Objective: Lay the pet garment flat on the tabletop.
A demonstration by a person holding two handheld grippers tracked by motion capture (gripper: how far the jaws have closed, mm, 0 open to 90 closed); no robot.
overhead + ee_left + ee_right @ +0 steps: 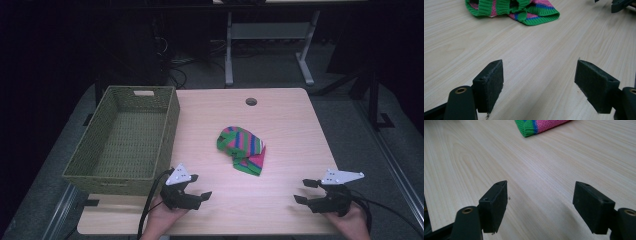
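Note:
A crumpled knitted garment (242,147) with green, pink and blue stripes lies in the middle of the light wooden table (280,120). Its green ribbed edge shows at the top of the left gripper view (511,10), and a folded corner at the top of the right gripper view (537,126). My left gripper (199,186) rests low at the table's near edge, left of centre, open with nothing between its pads (490,83). My right gripper (306,191) sits at the near right, also open and empty, its pads (495,203) over bare wood. Both stand well short of the garment.
An empty green woven basket (125,137) stands on the left side of the table, close beside the left gripper. A round cable hole (251,101) is near the far edge. Table legs and cables lie on the dark floor beyond.

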